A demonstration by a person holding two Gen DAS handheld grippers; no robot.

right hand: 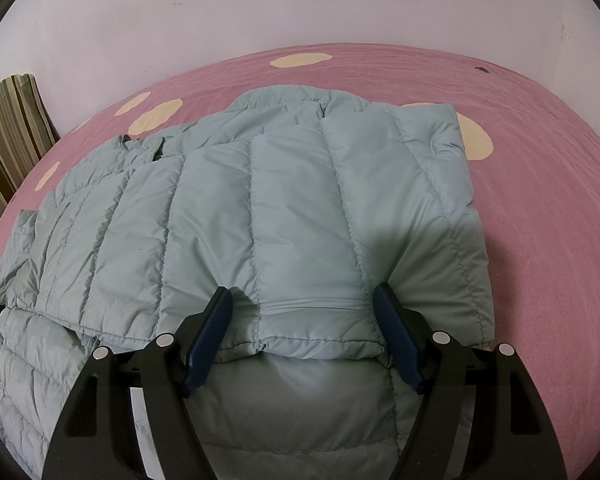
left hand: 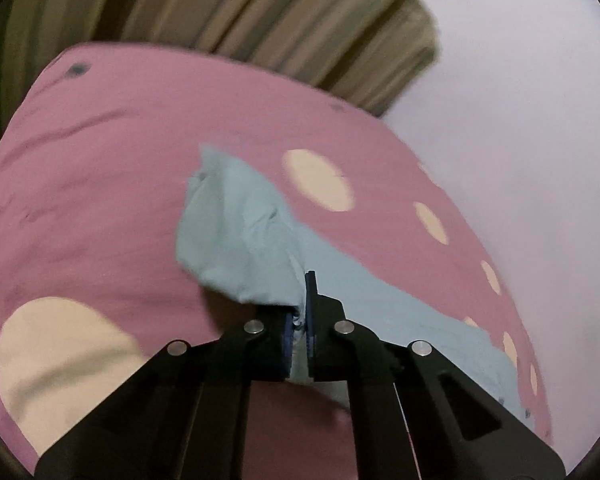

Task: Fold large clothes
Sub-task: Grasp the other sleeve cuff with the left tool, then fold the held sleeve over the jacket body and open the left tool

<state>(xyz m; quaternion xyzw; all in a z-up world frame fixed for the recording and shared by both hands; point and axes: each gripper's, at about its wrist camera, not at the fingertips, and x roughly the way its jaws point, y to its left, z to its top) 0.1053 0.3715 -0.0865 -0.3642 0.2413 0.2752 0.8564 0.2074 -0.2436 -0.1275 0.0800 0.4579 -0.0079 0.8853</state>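
A pale blue quilted jacket (right hand: 292, 184) lies spread on a pink bedsheet (right hand: 540, 208), with one layer folded over the rest. My right gripper (right hand: 304, 292) is open wide, its blue fingertips (right hand: 382, 296) resting on the jacket on either side of the folded hem near me. In the left wrist view my left gripper (left hand: 302, 288) is shut on a bunched piece of the same jacket (left hand: 236, 232). That fabric rises from the sheet into the jaws and trails off to the lower right. The left fingertip is hidden by the cloth.
The pink sheet (left hand: 100, 180) has cream spots (left hand: 318, 180) and covers the whole bed. A striped brown and green cloth (left hand: 260, 12) stands at the bed's far end, also at the left edge (right hand: 12, 132). A pale wall (left hand: 520, 120) borders the bed.
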